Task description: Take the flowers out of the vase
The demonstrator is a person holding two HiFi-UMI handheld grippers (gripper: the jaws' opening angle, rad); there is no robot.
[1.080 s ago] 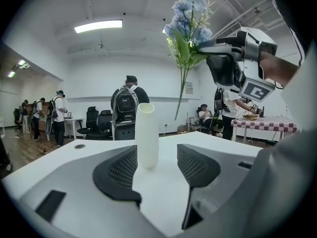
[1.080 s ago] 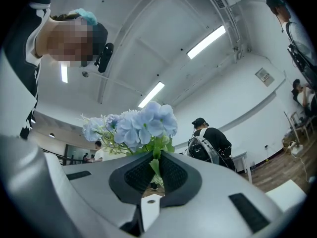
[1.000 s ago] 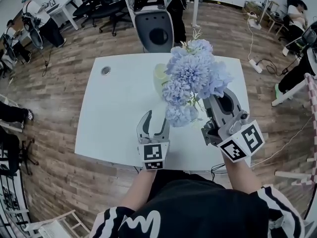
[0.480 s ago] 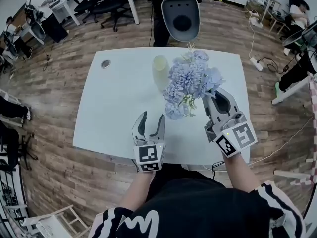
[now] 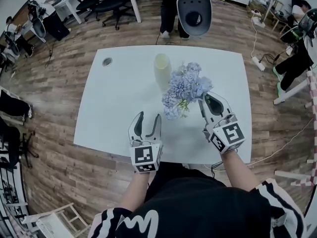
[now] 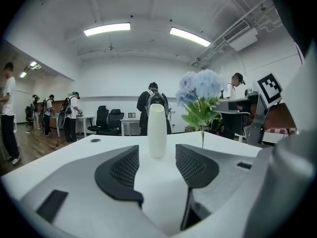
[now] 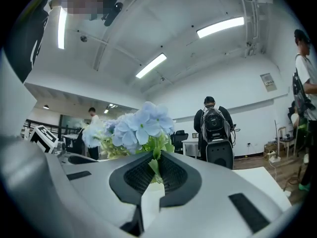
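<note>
Lowered beside one vase (image 5: 162,71), right gripper (image 5: 202,100) pinches perhaps one flower bunch (image 5: 185,86); left gripper (image 5: 149,116) gapes empty.

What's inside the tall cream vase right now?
Nothing sticks out of the tall cream vase at its mouth. The pale blue flower bunch is clamped by its stem in the right gripper, beside the vase. The opaque wall hides the interior.

Long ceiling strip lights (image 6: 106,29) light the room evenly and brightly, and they blow out to white glare in both gripper views. On the white table (image 5: 124,98) shadows are faint and soft-edged. All three views bulge like a fisheye, with black vignetted corners in the gripper views. The flowers (image 7: 143,125) are sharp; colours look cool and washed
</note>
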